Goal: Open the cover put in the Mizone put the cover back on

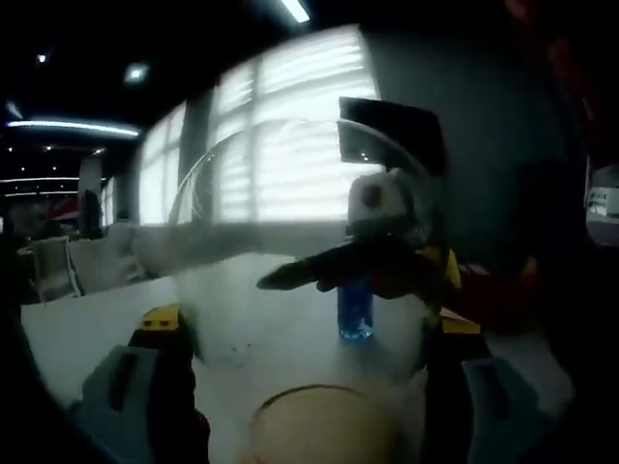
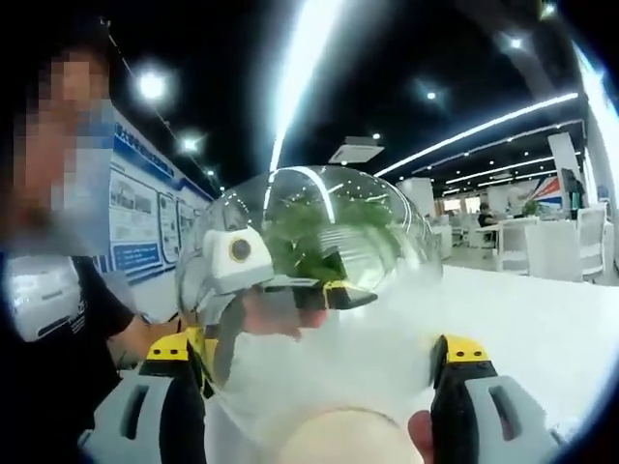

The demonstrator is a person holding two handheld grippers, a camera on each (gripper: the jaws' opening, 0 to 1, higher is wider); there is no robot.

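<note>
1. The cover point(image 1: 290, 193) is a clear, rounded dome and looks thin, rigid and light. I judge it slick and easy to crack or let slip, so it wants a gentle, even hold low on opposite sides of its wall.
2. It is glossy and see-through, mirroring windows and ceiling lights. A pale tan round part point(image 1: 319, 425) sits at its near end; I cannot tell whether that is a knob or a base.
3. The left tool point(image 1: 308, 324) has its jaws spread wide, flanking the dome. Whether they press on it I cannot tell.
4. The right tool point(image 2: 317, 350) also straddles the dome with wide jaws, contact equally unclear.
5. The Mizone point(image 1: 355, 309), a small blue bottle, stands upright towards the middle of the white tabletop point(image 1: 87, 329), seen through the dome.
</note>
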